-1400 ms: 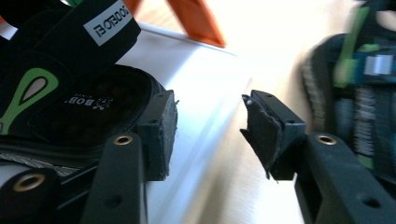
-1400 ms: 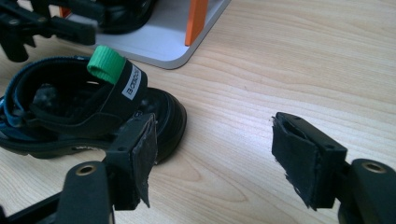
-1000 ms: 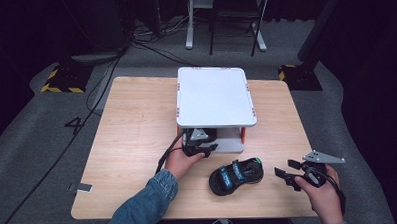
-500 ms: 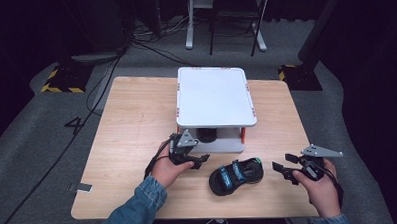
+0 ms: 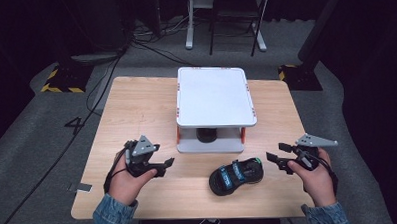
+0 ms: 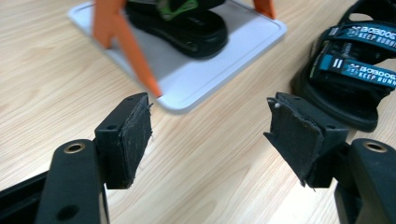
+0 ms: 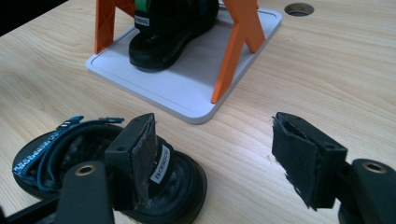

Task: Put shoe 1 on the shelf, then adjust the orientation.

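The left gripper (image 5: 163, 165) is above the near left part of the table (image 5: 136, 104). Its jaws have just been opening, now spread wide with nothing between them. In the middle stands a white rack (image 5: 213, 96) with 1 black sandal (image 5: 206, 134) under it. Another sandal (image 5: 236, 175) lies near, just right of middle. The right gripper (image 5: 274, 161) is spread too, holding nothing, just beside it

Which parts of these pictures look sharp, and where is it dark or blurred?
High view: wooden table evenly lit, surroundings dark. Left gripper view: pads sharp; the sandal on the table and rack base slightly soft. Right gripper view: focus fairly even, upper left corner black.
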{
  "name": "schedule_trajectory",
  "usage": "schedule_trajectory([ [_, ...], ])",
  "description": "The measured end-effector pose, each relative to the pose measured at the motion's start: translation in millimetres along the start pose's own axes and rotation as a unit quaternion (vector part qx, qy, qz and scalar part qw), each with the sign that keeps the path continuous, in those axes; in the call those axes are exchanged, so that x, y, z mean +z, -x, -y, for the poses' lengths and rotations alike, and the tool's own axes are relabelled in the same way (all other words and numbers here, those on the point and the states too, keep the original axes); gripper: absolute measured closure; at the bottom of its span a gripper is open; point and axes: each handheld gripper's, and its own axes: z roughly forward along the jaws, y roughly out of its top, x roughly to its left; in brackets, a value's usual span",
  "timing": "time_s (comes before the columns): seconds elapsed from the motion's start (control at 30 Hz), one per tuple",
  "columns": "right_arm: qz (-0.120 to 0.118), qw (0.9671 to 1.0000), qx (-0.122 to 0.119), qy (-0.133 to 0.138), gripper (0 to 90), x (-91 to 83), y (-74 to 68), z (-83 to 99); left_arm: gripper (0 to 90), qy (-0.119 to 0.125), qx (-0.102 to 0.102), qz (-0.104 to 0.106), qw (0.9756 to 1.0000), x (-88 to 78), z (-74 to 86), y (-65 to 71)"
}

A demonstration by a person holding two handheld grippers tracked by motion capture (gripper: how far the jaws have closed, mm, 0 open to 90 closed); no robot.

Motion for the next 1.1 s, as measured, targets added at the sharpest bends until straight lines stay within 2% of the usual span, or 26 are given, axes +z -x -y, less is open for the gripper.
schedule_trajectory([
  [0.07,-0.003,1.0,-0.004,0.001,31.7,1.6,-1.6,-2.5,29.7,0.007,0.001,-0.027,0.9996,-10.1,-0.4,-6.0],
  [0.13,-0.004,1.0,-0.007,0.002,31.6,2.9,-3.1,-4.8,29.7,0.015,-0.013,-0.045,0.9988,-18.1,0.1,-11.6],
  [0.27,-0.014,0.9998,-0.017,-0.001,31.7,8.0,-8.6,-7.8,29.9,0.015,-0.033,-0.061,0.9975,-27.0,5.8,-23.5],
  [0.33,-0.021,0.9995,-0.025,-0.004,31.7,10.8,-11.9,-8.5,29.6,0.009,-0.032,-0.08,0.9963,-29.6,8.1,-30.1],
  [0.4,-0.027,0.9992,-0.029,-0.005,31.6,12.3,-14.8,-9.3,29.2,0.006,-0.038,-0.088,0.9954,-31.5,9.9,-35.1],
  [0.5,-0.036,0.9985,-0.04,-0.009,31.5,15.4,-20.1,-10.2,28.9,0.004,-0.046,-0.088,0.995,-31.8,12.3,-38.8],
  [0.63,-0.05,0.9972,-0.053,-0.014,31.1,19.9,-28.5,-10.6,29.0,0.001,-0.044,-0.081,0.9957,-29.5,13.4,-38.9],
  [0.7,-0.062,0.9959,-0.064,-0.019,30.9,22.2,-34.0,-10.9,29.0,0.008,-0.044,-0.081,0.9957,-29.7,13.3,-39.3],
  [0.93,-0.1,0.9901,-0.095,-0.027,30.1,30.9,-54.2,-12.9,28.5,0.016,-0.047,-0.089,0.9948,-32.7,17.3,-43.5],
  [1.03,-0.136,0.9862,-0.091,-0.023,28.3,36.9,-63.5,-12.6,28.6,0.025,-0.049,-0.089,0.9945,-33.9,17.5,-42.9],
  [1.1,-0.152,0.9837,-0.095,-0.017,27.0,41.4,-70.3,-12.4,28.6,0.029,-0.047,-0.091,0.9944,-34.4,18.0,-42.3],
])
